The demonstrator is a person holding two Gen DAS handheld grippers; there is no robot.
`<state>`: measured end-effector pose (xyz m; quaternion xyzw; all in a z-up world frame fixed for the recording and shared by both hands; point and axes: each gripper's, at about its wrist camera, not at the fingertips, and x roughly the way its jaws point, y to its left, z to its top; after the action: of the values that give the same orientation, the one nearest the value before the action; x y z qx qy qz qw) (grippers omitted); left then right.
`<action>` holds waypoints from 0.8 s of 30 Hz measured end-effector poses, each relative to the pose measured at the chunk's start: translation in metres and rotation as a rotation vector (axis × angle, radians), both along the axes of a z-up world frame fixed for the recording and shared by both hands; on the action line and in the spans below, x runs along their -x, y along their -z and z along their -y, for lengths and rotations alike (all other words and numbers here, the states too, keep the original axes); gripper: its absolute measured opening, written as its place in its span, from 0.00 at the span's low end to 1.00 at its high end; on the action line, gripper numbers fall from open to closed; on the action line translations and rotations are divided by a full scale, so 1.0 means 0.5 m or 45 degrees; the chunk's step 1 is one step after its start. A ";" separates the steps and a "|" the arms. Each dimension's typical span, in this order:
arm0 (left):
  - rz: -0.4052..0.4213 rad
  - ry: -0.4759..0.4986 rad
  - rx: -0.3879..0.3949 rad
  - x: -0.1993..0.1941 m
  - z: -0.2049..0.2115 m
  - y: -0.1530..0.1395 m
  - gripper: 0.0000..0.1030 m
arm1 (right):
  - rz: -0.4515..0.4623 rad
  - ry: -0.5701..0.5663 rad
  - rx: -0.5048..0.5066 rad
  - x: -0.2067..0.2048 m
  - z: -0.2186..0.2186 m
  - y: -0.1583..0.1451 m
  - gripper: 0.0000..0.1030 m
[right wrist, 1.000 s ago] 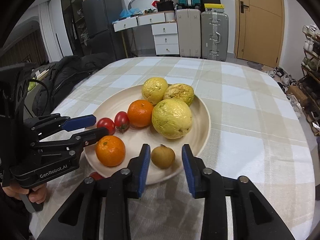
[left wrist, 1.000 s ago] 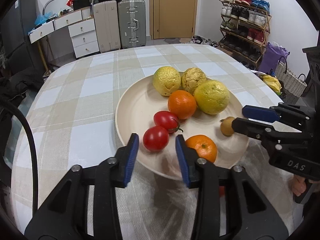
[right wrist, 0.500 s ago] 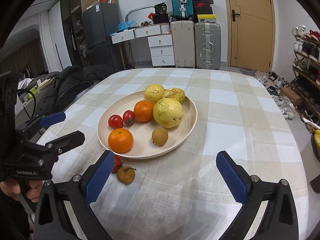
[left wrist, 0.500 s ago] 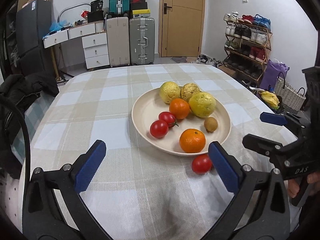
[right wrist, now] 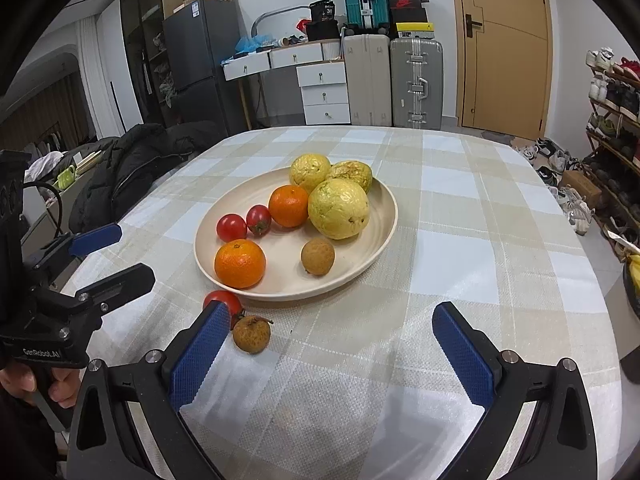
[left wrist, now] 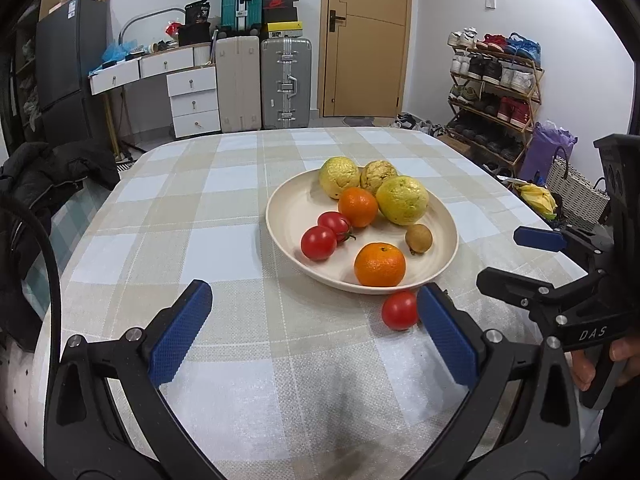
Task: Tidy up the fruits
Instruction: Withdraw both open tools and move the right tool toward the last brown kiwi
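Note:
A cream plate [left wrist: 280,216] [right wrist: 384,236] on the checked cloth holds three yellow-green fruits, two oranges, two tomatoes and a brown longan [right wrist: 317,256]. In front of its near rim a loose tomato [left wrist: 400,310] [right wrist: 222,301] and a second longan [right wrist: 251,334] lie on the cloth. My left gripper [left wrist: 316,320] stands open short of the plate, its right finger beside the loose tomato. My right gripper [right wrist: 332,344] is open too, its left finger partly covering that tomato. Each gripper shows in the other's view, left gripper [right wrist: 132,254] and right gripper [left wrist: 502,258], both empty.
The table [left wrist: 200,248] is oval with a beige and white checked cloth. A dark jacket [right wrist: 132,168] lies over a seat at its left. Suitcases [left wrist: 264,80], drawers, a door and a shoe rack [left wrist: 492,92] stand beyond the far edge.
Both grippers had narrow jaws over the plate, around a tomato and a longan. They have opened wide and drawn back toward the near edge, leaving those fruits on the plate.

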<state>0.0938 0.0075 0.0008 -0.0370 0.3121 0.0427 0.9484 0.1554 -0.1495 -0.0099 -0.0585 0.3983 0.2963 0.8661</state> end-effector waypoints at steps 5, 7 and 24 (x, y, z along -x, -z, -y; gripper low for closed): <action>-0.007 -0.009 -0.003 -0.001 -0.005 0.004 0.99 | -0.011 -0.016 0.040 0.004 -0.012 0.010 1.00; -0.005 -0.016 -0.009 -0.006 -0.009 0.005 0.99 | -0.026 -0.024 0.047 0.004 -0.016 0.015 1.00; -0.039 -0.038 0.018 -0.020 -0.027 0.017 0.99 | -0.132 -0.070 0.228 0.005 -0.057 0.055 1.00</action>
<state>0.1036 0.0209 -0.0077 -0.0475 0.3264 0.0551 0.9424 0.1531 -0.1208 -0.0375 -0.1311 0.4656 0.2857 0.8273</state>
